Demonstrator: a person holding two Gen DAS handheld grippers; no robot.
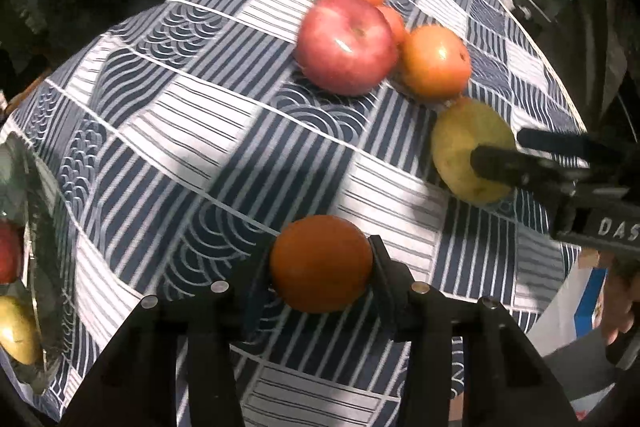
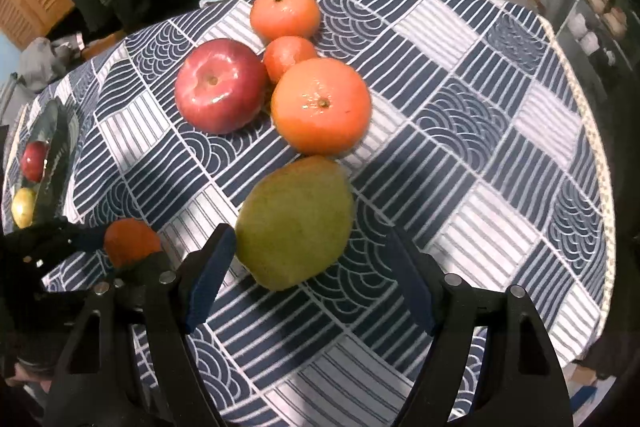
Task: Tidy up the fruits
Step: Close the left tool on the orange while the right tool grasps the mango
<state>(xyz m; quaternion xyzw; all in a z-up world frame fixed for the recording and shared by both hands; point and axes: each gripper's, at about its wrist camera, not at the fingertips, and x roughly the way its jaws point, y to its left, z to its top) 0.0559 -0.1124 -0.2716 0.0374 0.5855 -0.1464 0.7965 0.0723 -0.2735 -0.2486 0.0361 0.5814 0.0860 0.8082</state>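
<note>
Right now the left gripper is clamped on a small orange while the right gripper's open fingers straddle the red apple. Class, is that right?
Not quite. The left gripper does clamp the small orange, but the right gripper, open, straddles the green pear, not the red apple; the right wrist view shows this.

Round table, blue-white patterned cloth [image 2: 460,115]; apple [image 2: 220,87], three oranges [image 2: 320,107], pear [image 2: 294,223], glass dish [image 1: 36,267] on it.

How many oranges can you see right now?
4: one in the left gripper, a large one beside the apple, a small one behind, another farthest back.
</note>
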